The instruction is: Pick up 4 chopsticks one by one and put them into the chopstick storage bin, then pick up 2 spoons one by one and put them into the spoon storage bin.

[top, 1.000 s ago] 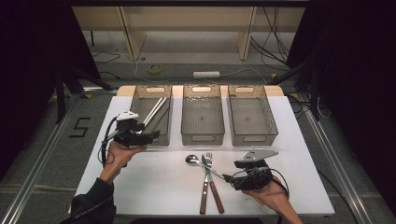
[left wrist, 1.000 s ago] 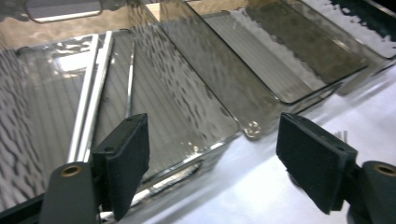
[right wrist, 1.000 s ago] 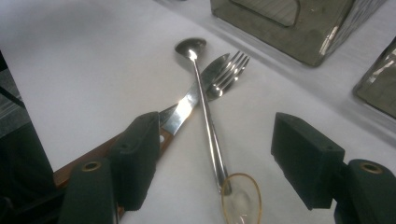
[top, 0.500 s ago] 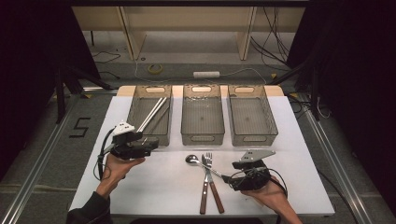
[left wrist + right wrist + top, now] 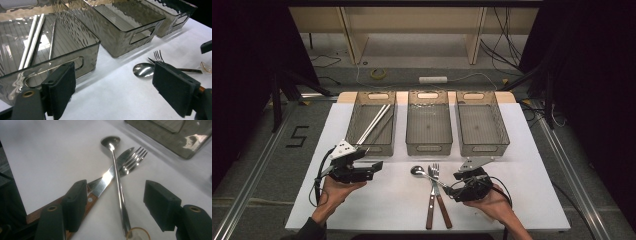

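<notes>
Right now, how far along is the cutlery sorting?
Done: chopsticks lie in the left bin. In hand: the right gripper has open jaws around the spoon handle, not yet gripping; the left gripper is open and holds nothing. Left: the spoon, fork and knife lie crossed on the table.

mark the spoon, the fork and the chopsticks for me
spoon [image 5: 110,141]: right gripper view, on its bowl.
fork [image 5: 135,157]: right gripper view, on the tines.
chopsticks [image 5: 373,124]: high view, mid-length, in the left bin.
</notes>
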The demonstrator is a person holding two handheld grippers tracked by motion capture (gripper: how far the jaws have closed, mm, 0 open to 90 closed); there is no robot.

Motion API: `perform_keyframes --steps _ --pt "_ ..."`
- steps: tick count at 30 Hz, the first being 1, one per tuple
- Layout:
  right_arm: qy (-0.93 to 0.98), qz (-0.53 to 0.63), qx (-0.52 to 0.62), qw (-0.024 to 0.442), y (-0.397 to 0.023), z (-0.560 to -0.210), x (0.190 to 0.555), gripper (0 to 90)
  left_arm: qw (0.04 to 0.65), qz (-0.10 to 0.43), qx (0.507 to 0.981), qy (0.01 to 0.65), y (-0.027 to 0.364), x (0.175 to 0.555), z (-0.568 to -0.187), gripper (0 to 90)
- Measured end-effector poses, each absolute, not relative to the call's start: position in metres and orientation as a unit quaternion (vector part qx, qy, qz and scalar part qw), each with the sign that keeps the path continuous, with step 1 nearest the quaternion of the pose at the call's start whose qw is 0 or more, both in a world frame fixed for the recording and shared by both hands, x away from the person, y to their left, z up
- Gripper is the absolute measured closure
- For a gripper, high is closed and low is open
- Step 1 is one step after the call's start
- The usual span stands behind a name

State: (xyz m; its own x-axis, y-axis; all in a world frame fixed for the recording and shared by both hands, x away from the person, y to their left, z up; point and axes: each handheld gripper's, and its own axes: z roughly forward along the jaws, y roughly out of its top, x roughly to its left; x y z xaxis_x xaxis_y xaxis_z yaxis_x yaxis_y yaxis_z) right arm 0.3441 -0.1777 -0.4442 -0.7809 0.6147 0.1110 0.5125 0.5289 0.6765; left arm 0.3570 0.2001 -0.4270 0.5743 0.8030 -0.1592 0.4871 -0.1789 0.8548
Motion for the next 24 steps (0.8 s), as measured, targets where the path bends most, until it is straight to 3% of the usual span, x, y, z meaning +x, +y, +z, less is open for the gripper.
perform_keyframes --steps 12,24 --pt "0.889 0.330 0.313 0.057 -0.161 -0.445 0.359 34.0 0.486 0.168 0.752 0.413 0.196 0.341 -0.428 16.7" --pt "0.904 0.295 0.305 0.052 -0.155 -0.447 0.368 46.6 0.481 0.177 0.759 0.400 0.191 0.331 -0.427 15.8"
